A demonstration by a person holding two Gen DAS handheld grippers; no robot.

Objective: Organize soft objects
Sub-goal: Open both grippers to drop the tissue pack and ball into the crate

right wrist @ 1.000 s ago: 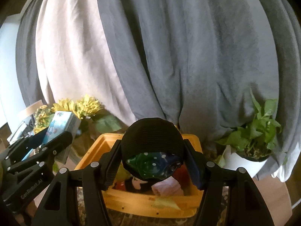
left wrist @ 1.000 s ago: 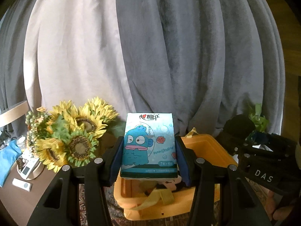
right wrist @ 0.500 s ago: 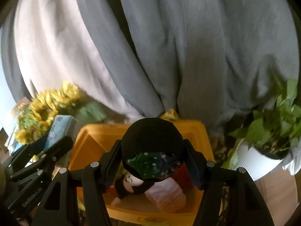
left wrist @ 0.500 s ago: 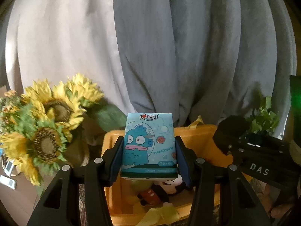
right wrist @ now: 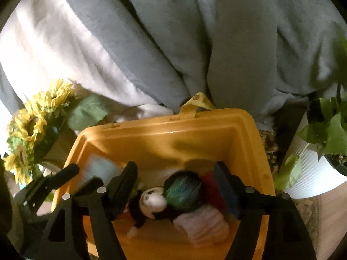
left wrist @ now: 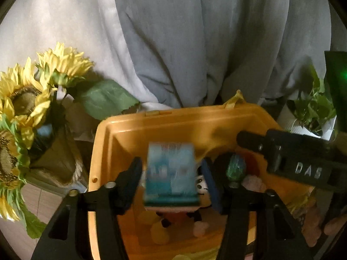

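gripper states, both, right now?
left gripper: open, tissue pack loose between its fingers, over the yellow bin.
right gripper: open, dark ball released into the bin.

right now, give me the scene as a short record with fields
left gripper: jaws open, gaps on both sides of the tissue pack
tissue pack: blurred, over the yellow bin
right gripper: jaws open, holding nothing
dark ball: in the bin, against the mouse plush, by the pink cloth
beside bin: sunflowers on one side, potted plant on the other
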